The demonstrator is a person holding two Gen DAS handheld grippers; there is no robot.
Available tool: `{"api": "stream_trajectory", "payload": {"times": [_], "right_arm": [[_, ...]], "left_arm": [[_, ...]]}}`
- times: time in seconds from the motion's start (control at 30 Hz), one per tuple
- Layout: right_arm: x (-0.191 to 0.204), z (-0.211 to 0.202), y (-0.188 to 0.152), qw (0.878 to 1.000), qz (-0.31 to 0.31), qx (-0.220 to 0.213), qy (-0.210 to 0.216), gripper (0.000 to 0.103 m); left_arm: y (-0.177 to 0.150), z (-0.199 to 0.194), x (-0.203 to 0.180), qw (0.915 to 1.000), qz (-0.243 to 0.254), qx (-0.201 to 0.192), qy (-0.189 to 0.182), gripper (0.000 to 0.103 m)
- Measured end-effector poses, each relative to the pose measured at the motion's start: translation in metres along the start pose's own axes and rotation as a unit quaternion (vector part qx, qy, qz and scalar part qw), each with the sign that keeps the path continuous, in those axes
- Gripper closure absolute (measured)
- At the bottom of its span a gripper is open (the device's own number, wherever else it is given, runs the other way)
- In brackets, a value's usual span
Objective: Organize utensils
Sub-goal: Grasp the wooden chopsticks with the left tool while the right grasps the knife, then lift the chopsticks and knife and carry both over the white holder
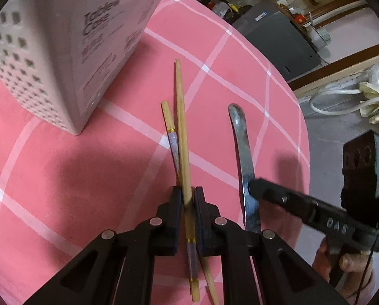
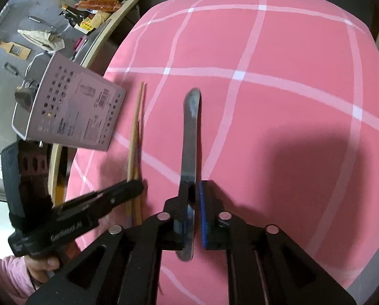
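Two chopsticks (image 1: 182, 137) cross between the closed jaws of the left tool (image 1: 188, 203), tips pointing toward the perforated holder (image 1: 62, 50) standing on the pink checked worktop (image 1: 227, 81). Beside them, the right tool (image 2: 194, 203) is narrowed around a metal utensil (image 2: 190, 132); a firm grip cannot be confirmed.

Pale matt wooden chopsticks (image 1: 182, 127) with thin glossy gold bands. Dull, scuffed grey metal utensil (image 2: 189, 137), faintly reflective. Smooth pink cloth (image 2: 278, 127) with white grid lines over the desk. Matt perforated holder (image 1: 49, 58) bearing printed label. Black matt plastic fingers (image 1: 175, 211), blue rubbery pad (image 2: 204, 218).
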State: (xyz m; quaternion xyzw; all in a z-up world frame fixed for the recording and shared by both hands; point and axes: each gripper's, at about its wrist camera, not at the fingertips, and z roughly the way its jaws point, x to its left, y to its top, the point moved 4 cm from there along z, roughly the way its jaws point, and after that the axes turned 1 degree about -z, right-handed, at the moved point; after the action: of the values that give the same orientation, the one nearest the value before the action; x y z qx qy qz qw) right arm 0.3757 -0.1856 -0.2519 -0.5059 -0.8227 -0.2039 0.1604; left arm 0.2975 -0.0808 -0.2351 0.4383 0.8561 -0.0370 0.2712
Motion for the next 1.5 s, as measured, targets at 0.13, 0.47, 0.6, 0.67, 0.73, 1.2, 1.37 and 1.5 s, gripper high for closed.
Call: {"api": "stream_trajectory", "payload": {"times": [0.13,0.47,0.6,0.67,0.73,1.2,1.37,1.5], "right_arm": [[0.004,0.005,0.012,1.0,-0.012,0.001,-0.007,0.082],[0.008,0.02,0.045,0.998,-0.034,0.037,0.025,0.082],[0.01,0.025,0.053,0.997,-0.04,0.056,0.017,0.094],[0.012,0.027,0.052,0.997,-0.046,0.055,0.009,0.094],[0.014,0.026,0.05,0.998,-0.049,0.049,0.005,0.1],[-0.003,-0.024,-0.021,0.998,0.006,-0.055,0.035,0.102],[-0.006,-0.054,-0.038,0.99,0.036,-0.127,0.04,0.102],[-0.007,-0.083,-0.05,0.979,0.052,-0.191,0.043,0.102]], "left_arm": [[0.0,0.001,0.002,0.9999,-0.01,0.005,-0.007,0.094],[0.002,0.004,0.007,0.9994,-0.013,0.02,-0.025,0.092],[0.001,0.004,0.005,0.9994,-0.011,0.023,-0.024,0.092],[0.0,0.003,0.003,0.9995,-0.008,0.022,-0.021,0.093],[-0.001,0.003,0.002,0.9995,-0.006,0.02,-0.023,0.094],[-0.034,-0.004,-0.003,0.989,0.059,0.045,-0.128,0.096],[-0.039,-0.031,-0.01,0.9841,0.094,0.018,-0.149,0.096],[-0.039,-0.051,-0.021,0.9799,0.131,-0.006,-0.15,0.096]]}}
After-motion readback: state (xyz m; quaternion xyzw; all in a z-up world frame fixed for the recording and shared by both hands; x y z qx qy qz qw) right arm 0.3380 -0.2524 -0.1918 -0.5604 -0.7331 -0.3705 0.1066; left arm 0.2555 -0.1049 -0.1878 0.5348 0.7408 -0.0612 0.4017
